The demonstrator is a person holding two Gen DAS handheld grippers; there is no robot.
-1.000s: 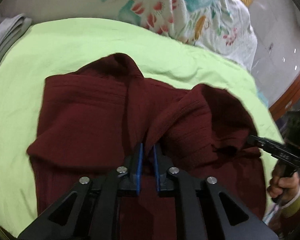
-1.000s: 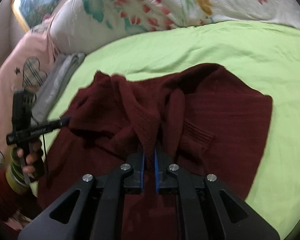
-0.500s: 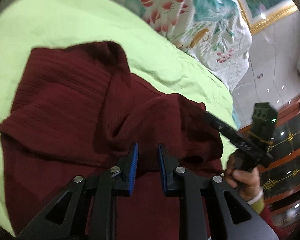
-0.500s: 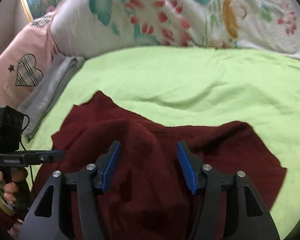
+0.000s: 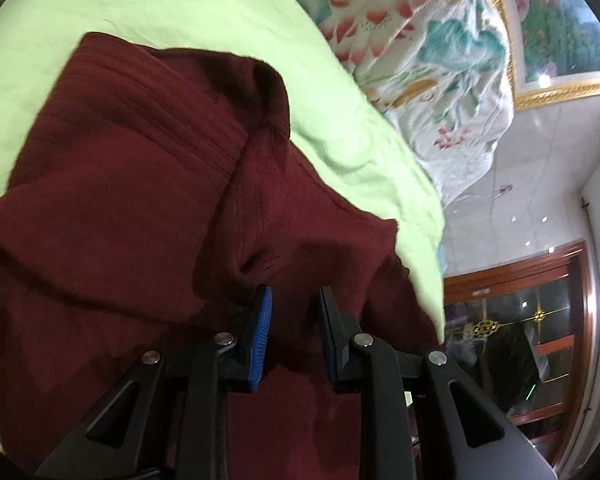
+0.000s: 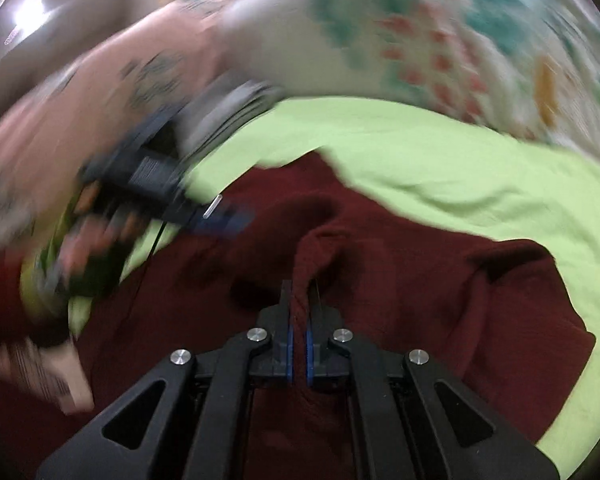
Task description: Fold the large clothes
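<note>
The right gripper point(image 6: 299, 320) pinches a raised ridge of a dark red ribbed knit garment point(image 6: 440, 300) between its blue-lined pads. The left gripper point(image 5: 294, 312) hovers over the same garment, its jaws narrowly apart and opening, with no cloth between them. The garment lies crumpled in soft folds on a smooth light-green sheet point(image 5: 120, 4), reaching the bed's near edge. A floral quilt point(image 5: 420, 52) bunches along the far edge. In the right wrist view everything at the left is smeared by blur.
</note>
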